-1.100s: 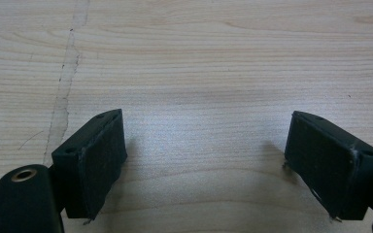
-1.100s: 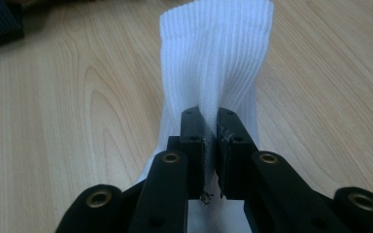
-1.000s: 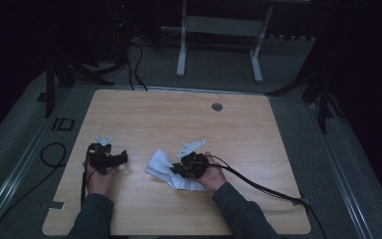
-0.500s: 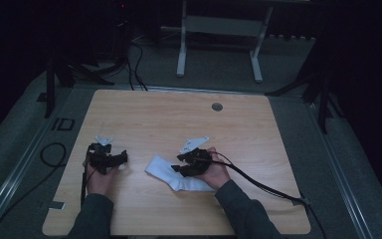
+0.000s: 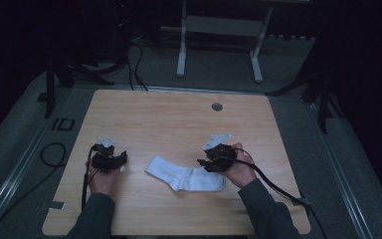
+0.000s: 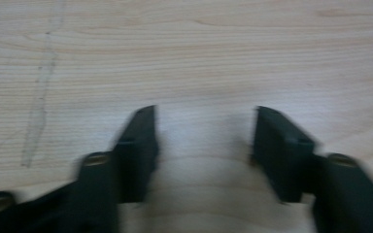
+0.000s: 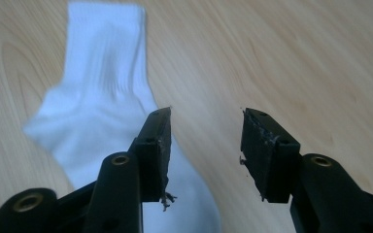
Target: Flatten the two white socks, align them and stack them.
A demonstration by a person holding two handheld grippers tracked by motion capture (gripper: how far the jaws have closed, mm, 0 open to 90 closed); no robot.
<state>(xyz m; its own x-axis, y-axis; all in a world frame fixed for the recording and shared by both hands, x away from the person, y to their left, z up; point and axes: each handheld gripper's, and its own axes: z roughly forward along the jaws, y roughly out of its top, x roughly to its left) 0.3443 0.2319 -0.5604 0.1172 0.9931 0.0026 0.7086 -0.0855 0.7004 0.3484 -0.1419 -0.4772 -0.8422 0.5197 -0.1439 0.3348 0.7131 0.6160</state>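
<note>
A white sock (image 5: pixel 184 178) lies flat on the wooden table (image 5: pixel 179 119), toe end toward my right hand. My right gripper (image 5: pixel 202 163) hovers just above the sock's toe end. Its jaws have just been opening and stand open, with nothing between them. In the right gripper view the sock (image 7: pixel 102 97) stretches away under the left jaw of that gripper (image 7: pixel 206 114). My left gripper (image 5: pixel 123 158) rests at the table's left, apart from the sock. In the left gripper view its jaws (image 6: pixel 204 114) have just been closing over bare wood and still stand apart.
A round grommet (image 5: pixel 217 106) sits near the table's far edge. A black cable (image 5: pixel 278 186) trails from the right gripper off the right side of the table. A white desk frame (image 5: pixel 219 30) and floor cables (image 5: pixel 49 154) lie beyond the table.
The right gripper let go of the bunched sock and drew back to the right and up. The sock now lies stretched out flat. The left hand stayed put.
</note>
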